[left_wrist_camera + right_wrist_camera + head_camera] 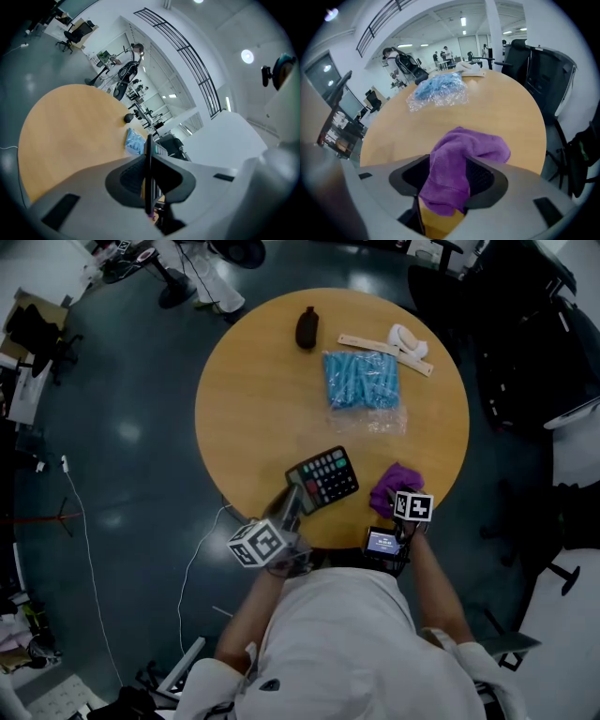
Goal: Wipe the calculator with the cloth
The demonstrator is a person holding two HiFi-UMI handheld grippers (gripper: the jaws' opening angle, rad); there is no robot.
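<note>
A black calculator [323, 477] with coloured keys is held tilted over the near edge of the round wooden table [253, 399]. My left gripper [292, 502] is shut on its near end. In the left gripper view the calculator [148, 154] stands edge-on, clamped between the jaws of the left gripper [149, 180]. A purple cloth [394, 482] lies crumpled on the table to the calculator's right. My right gripper [401, 501] points steeply down at it. In the right gripper view the cloth [464, 150] drapes loosely between the wide jaws of the right gripper [450, 183]; the pads do not press it.
A blue packet in clear plastic [361, 381] lies at the table's far side, with a dark pouch [307, 328], a wooden strip [384, 345] and a white object [408, 337] behind it. Office chairs [525, 343] stand to the right. A white cable [84, 521] runs across the floor.
</note>
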